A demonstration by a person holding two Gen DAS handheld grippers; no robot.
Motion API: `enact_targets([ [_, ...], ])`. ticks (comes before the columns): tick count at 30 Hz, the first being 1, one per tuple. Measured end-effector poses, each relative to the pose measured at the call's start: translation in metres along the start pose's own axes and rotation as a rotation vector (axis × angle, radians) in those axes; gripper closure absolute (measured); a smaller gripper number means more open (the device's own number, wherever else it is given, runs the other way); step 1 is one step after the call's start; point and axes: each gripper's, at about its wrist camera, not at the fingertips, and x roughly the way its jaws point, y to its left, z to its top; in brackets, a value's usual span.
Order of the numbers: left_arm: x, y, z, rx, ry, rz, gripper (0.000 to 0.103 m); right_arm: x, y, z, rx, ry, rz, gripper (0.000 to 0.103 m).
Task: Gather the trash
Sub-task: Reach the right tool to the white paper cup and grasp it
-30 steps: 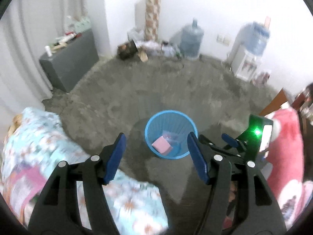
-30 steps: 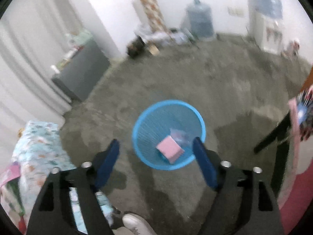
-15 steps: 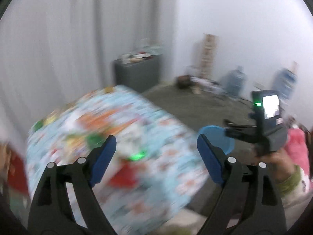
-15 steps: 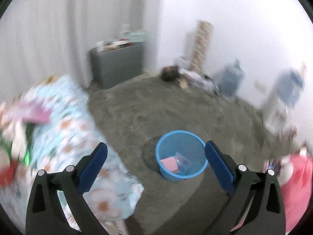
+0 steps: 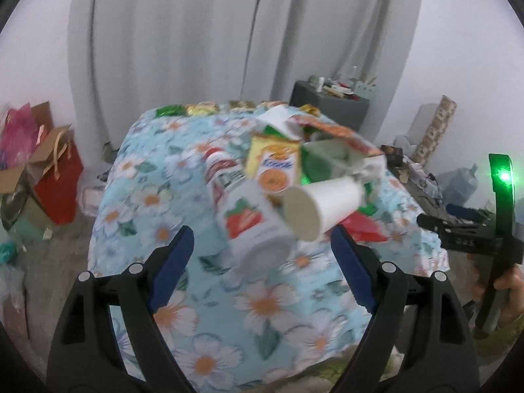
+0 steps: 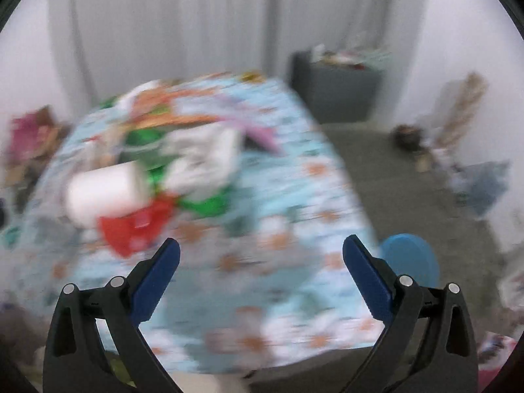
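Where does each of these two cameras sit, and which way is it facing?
Left wrist: on the left gripper, facing the floral-clothed table; open blue jaws show, plus the other hand.
Right wrist: on the right gripper, facing the same table; open jaws only.
Shared: table, white paper cup, grey cabinet.

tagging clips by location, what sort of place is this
Probably a lived-in room in a home, used partly for storage. A table under a floral tablecloth is piled with trash such as a white paper cup, grey curtains hang behind it, and a large water jug stands on the carpeted floor.
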Motion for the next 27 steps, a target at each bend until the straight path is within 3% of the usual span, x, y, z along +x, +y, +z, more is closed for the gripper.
enact_targets([
  [4,0.016,0.016,-0.014,-0.035,0.009,-0.019,0.022,0.026,0.028,-0.009,-0.044,0.068,0.029,0.006],
  [9,0.026,0.024,-0.021,-0.047,0.023,-0.071,0.022,0.044,0.034,-0.02,-0.022,0.099,0.057,0.006],
  [15,0.026,0.019,-0.02,-0.046,-0.008,-0.12,0.022,0.007,0.045,-0.007,-0.071,-0.102,0.08,0.006],
  [18,0.023,0.01,-0.018,-0.029,-0.034,-0.18,0.022,-0.008,0.052,0.0,-0.098,-0.169,0.115,0.006],
  [21,0.025,0.004,-0.018,-0.014,-0.037,-0.201,0.023,-0.01,0.06,0.013,-0.104,-0.183,0.182,0.006],
  [27,0.031,0.007,-0.022,-0.021,-0.01,-0.187,0.038,0.012,0.086,0.032,-0.101,-0.121,0.254,0.006],
])
